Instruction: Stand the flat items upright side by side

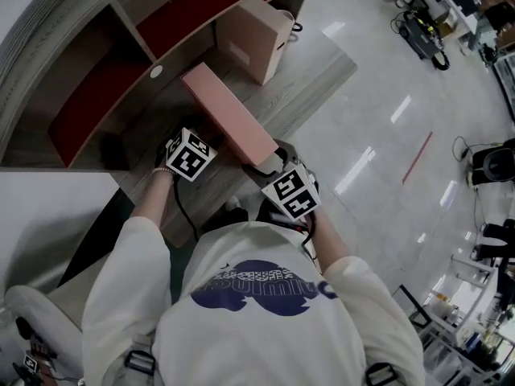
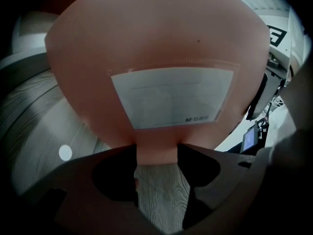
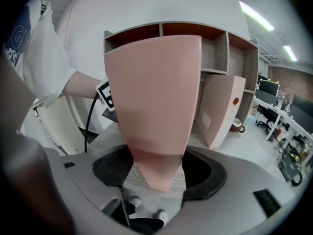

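A flat pink box (image 1: 229, 119) stands tilted on the wooden table (image 1: 318, 75), long side running away from me. My left gripper (image 1: 208, 139) grips its left side, and in the left gripper view the box's labelled face (image 2: 161, 48) fills the picture, with an edge of it pinched between the jaws of that gripper (image 2: 156, 155). My right gripper (image 1: 269, 167) is at the near end. There a corner of the box (image 3: 151, 106) sits clamped in this gripper (image 3: 156, 165). A second pink box (image 1: 253, 39) (image 3: 220, 109) stands upright farther back.
A shelf unit with dark red compartments (image 1: 185, 14) runs along the table's far left side. A mug (image 3: 238, 125) sits by the upright box. The table's right edge drops to a shiny floor (image 1: 386, 135). A chair (image 1: 40, 312) is at my lower left.
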A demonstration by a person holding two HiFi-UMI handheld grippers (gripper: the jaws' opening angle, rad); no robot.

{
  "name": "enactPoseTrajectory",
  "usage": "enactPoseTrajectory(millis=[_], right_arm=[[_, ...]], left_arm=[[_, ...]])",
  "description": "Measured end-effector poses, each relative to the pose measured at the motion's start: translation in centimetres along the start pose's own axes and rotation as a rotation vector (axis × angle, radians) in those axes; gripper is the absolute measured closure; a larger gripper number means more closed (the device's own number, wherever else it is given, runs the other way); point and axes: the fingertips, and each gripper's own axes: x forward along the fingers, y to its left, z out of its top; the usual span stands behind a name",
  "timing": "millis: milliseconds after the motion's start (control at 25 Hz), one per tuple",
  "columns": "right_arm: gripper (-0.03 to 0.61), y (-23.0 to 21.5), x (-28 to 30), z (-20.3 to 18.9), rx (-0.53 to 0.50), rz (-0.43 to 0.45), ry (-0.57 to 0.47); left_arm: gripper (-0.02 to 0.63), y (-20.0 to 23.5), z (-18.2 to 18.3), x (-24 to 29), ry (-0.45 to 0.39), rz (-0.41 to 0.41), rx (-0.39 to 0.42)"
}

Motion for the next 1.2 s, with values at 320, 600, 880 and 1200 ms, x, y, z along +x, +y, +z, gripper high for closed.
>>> enactPoseTrajectory(millis=[320, 600, 880, 1200], right_arm=[[0.275, -2.9, -0.5, -0.8, 0.045, -0.049, 0.001], [0.275, -5.2, -0.2, -0.9, 0.061, -0.089, 0.013], [0.275, -7.3, 0.3, -0.4, 0.054, -0.092, 0.021], [0.275, -10.2, 1.0, 0.3, 0.042, -0.055, 0.042]], left_arm=[[0.365, 0.1, 2.9, 2.6, -0.015, -0.055, 0.073], [0.365, 0.8, 4.8, 4.6, -0.030, -0.072, 0.110], [0.365, 2.1, 6.3, 5.7, -0.022, -0.059, 0.108], [0.365, 3.9, 7.6, 6.6, 0.015, -0.030, 0.046]])
